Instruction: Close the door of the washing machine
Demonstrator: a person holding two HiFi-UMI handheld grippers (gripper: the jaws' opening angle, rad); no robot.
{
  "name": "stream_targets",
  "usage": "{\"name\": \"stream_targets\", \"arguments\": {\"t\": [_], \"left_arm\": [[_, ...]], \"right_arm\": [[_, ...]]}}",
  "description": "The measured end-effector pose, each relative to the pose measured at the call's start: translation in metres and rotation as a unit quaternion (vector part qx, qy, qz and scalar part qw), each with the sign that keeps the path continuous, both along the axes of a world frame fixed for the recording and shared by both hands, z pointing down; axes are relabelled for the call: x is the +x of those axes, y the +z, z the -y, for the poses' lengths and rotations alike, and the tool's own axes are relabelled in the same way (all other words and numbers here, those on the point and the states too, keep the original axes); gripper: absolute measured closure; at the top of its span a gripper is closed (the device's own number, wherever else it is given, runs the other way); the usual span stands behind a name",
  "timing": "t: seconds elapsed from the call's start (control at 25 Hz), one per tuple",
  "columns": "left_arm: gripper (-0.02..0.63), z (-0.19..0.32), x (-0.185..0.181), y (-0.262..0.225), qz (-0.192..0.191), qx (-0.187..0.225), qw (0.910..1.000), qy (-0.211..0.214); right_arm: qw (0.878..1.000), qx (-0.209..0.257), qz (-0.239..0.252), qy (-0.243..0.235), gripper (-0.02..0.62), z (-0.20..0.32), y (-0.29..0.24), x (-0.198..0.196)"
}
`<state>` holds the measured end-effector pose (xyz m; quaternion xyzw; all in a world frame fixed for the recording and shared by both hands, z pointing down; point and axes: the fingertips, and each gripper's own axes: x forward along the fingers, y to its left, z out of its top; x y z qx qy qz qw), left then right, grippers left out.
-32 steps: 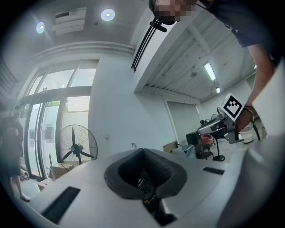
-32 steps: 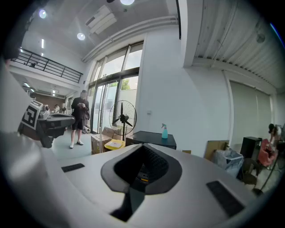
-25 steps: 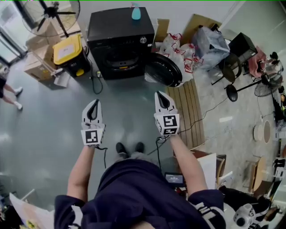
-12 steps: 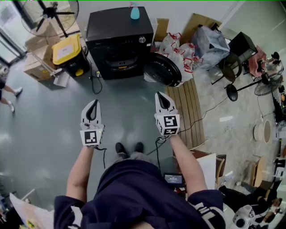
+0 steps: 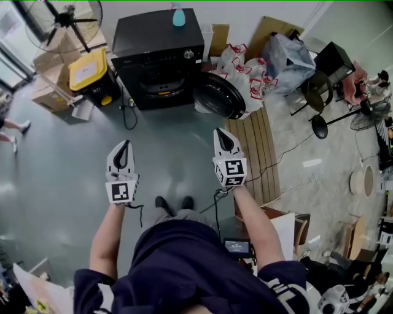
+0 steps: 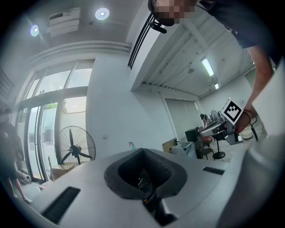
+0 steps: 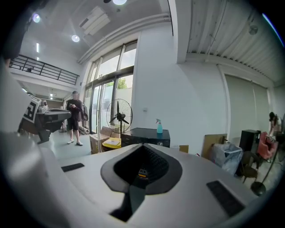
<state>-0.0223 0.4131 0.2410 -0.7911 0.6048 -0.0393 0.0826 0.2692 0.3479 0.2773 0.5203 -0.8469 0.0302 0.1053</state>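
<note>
The black washing machine stands against the far wall, a blue spray bottle on its top. Its round door hangs open to the right of the drum opening. My left gripper and right gripper are both held out over the grey floor, short of the machine, with nothing in them. The jaws of each are together. In the right gripper view the machine shows just beyond the right gripper. In the left gripper view the left gripper hides the machine.
A yellow-lidded bin, cardboard boxes and a standing fan are left of the machine. Bags and a wooden pallet lie to its right, near a chair. A person stands far left. A cable trails on the floor.
In the head view the left gripper has drifted a little left and back toward me. The machine and its door have shifted slightly left in the picture. Both pairs of jaws stay together.
</note>
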Motion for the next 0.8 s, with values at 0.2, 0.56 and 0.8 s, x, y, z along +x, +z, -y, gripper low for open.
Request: {"name": "stream_targets", "arguments": {"t": [0.2, 0.56, 0.8], "left_arm": [[0.583, 0.008, 0.014, 0.003, 0.002, -0.001, 1.0, -0.003], [0.583, 0.055, 0.016, 0.01, 0.0, -0.004, 0.9998, 0.018], [0.582, 0.118, -0.007, 0.011, -0.01, -0.002, 0.9986, 0.051]], "right_arm": [[1.0, -0.008, -0.004, -0.002, 0.575, 0.009, 0.009, 0.022], [1.0, -0.012, -0.01, 0.02, 0.577, 0.047, 0.024, 0.031], [0.998, -0.017, -0.009, 0.064, 0.577, 0.102, 0.037, 0.021]]}}
